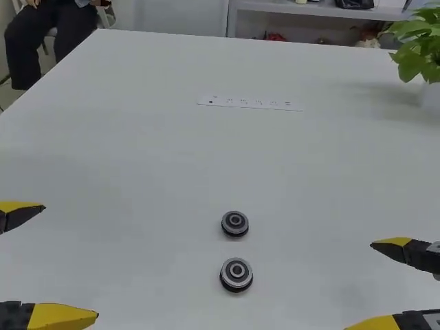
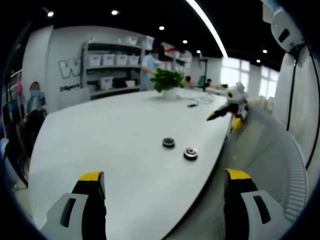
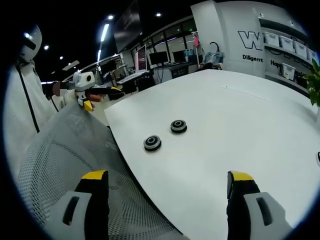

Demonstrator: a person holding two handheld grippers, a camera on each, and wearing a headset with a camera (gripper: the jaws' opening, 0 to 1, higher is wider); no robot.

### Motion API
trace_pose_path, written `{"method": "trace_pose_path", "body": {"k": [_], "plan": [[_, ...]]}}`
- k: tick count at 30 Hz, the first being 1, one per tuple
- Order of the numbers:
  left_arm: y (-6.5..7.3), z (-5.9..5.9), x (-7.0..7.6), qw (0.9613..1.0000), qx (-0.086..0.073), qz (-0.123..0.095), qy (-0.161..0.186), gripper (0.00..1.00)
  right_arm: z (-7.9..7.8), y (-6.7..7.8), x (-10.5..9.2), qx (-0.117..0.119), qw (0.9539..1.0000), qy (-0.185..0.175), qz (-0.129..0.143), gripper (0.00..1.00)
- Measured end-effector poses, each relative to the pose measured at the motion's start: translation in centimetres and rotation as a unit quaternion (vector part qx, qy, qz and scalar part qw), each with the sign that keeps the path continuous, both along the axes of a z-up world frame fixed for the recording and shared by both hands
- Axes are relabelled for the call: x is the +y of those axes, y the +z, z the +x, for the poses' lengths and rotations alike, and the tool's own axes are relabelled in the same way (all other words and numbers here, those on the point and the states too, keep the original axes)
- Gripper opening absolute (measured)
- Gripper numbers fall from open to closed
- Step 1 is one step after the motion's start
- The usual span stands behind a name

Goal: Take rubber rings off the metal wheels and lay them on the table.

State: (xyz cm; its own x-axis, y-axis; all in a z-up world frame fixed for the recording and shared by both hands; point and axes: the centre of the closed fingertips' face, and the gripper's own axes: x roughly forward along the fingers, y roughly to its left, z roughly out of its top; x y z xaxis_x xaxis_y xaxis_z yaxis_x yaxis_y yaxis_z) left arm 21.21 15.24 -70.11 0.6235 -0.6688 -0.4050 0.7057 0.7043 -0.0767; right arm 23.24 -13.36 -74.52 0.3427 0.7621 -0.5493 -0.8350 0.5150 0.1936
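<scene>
Two small metal wheels with black rubber rings around them lie flat on the white table (image 1: 137, 137). The farther wheel (image 1: 235, 224) sits just behind the nearer wheel (image 1: 236, 273). My left gripper (image 1: 70, 262) is open at the left edge, well apart from them. On the other side my right gripper (image 1: 359, 286) also stands open with nothing between its yellow tips. In the left gripper view both wheels (image 2: 168, 143) (image 2: 190, 154) lie ahead of the open left gripper (image 2: 165, 176). In the right gripper view the wheels (image 3: 178, 126) (image 3: 152, 143) lie ahead of the open right gripper (image 3: 167, 175).
A flat white strip (image 1: 249, 103) lies farther back on the table. A potted plant (image 1: 419, 41) stands at the far right corner. A seated person (image 1: 41, 27) is beyond the far left corner. A mesh chair (image 3: 75, 145) sits against the table's near edge.
</scene>
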Motion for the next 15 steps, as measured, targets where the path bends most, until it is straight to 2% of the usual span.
{"method": "trace_pose_path", "body": {"k": [15], "plan": [[-0.01, -0.15, -0.09, 1.0, 0.003, 0.002, -0.001, 1.0, 0.06, -0.1, 0.21, 0.001, 1.0, 0.008, 0.0, 0.94]]}}
